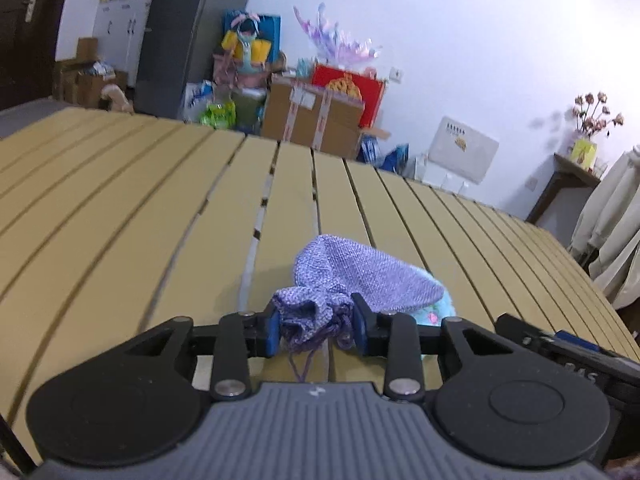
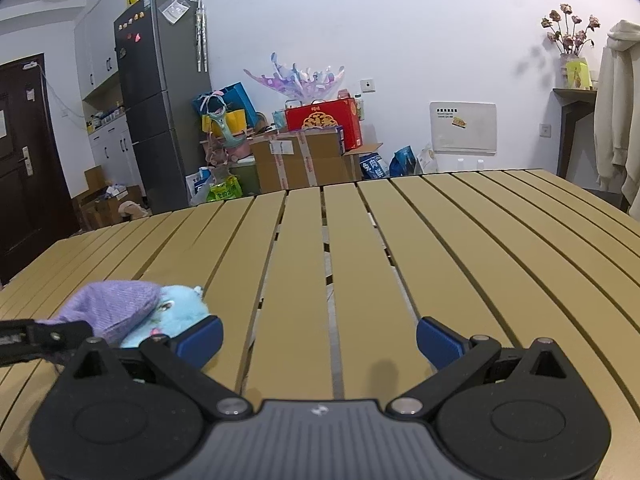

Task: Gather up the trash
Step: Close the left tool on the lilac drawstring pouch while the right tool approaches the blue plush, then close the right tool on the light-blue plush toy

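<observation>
Left gripper (image 1: pixel 315 330) clamped on purple knit pouch; right gripper (image 2: pixel 319 338) wide and bare.

Lower centre of the left view: blue pads pinch the pouch's (image 1: pixel 360 276) gathered, coarse-woven neck, drawstring dangling. A fluffy pale-blue plush (image 2: pixel 182 314) lies beside it on the slatted tan surface (image 2: pixel 440 248). Beyond: taped cardboard boxes (image 2: pixel 298 158), grey fridge (image 2: pixel 160 92).
</observation>
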`<action>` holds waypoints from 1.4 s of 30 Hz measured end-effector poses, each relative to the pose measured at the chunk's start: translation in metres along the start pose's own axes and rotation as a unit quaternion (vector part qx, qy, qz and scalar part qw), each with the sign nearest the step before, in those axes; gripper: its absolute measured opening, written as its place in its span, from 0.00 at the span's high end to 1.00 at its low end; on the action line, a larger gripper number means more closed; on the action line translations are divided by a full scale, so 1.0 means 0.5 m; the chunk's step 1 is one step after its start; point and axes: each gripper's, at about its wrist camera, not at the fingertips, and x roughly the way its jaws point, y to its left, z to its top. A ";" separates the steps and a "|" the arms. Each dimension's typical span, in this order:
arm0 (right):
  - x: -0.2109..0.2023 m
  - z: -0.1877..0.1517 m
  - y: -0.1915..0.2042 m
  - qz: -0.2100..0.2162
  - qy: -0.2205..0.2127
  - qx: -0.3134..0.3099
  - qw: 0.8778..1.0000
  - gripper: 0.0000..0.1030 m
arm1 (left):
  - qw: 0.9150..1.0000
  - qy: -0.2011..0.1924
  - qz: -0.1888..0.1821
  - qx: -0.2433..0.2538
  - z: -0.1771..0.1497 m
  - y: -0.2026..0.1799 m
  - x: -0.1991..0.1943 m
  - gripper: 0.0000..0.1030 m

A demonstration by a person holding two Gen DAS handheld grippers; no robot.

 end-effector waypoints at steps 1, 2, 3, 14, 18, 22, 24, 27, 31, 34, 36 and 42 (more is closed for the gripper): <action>0.000 0.000 0.003 0.002 0.000 -0.001 1.000 0.00 | 1.000 -0.006 0.002 -0.002 0.001 0.002 -0.011 0.67; 0.000 0.000 0.006 0.003 0.000 -0.002 1.000 0.00 | 1.000 -0.012 0.007 -0.003 0.004 0.004 -0.022 0.67; -0.001 -0.001 0.009 0.005 0.000 -0.002 1.000 0.00 | 1.000 -0.016 0.013 -0.004 0.007 0.005 -0.032 0.67; -0.006 -0.004 0.094 0.052 0.000 -0.038 0.998 0.00 | 0.994 -0.076 0.080 -0.023 0.052 0.055 -0.122 0.67; 0.016 0.009 0.136 0.056 0.013 -0.048 0.997 0.00 | 0.991 -0.086 0.106 -0.010 0.057 0.060 -0.132 0.67; 0.043 0.015 0.180 0.053 0.034 -0.078 0.995 0.00 | 0.988 -0.087 0.127 -0.008 0.058 0.073 -0.132 0.67; 0.058 0.017 0.196 0.052 0.047 -0.089 0.994 0.00 | 0.987 -0.085 0.136 -0.011 0.060 0.083 -0.129 0.67; 0.082 0.018 0.215 0.047 0.067 -0.099 0.992 0.00 | 0.986 -0.081 0.145 -0.018 0.060 0.095 -0.126 0.67; 0.110 0.015 0.242 0.042 0.096 -0.117 0.988 0.00 | 0.986 -0.080 0.149 -0.018 0.057 0.096 -0.121 0.67; 0.115 0.015 0.257 0.037 0.100 -0.131 0.986 0.02 | 0.986 -0.078 0.149 -0.016 0.054 0.095 -0.117 0.67; 0.115 0.012 0.265 0.040 0.103 -0.134 0.985 0.08 | 0.986 -0.078 0.148 -0.014 0.052 0.093 -0.116 0.67; 0.083 0.000 0.272 0.062 0.090 -0.137 0.984 0.31 | 0.986 -0.079 0.143 -0.016 0.049 0.088 -0.126 0.67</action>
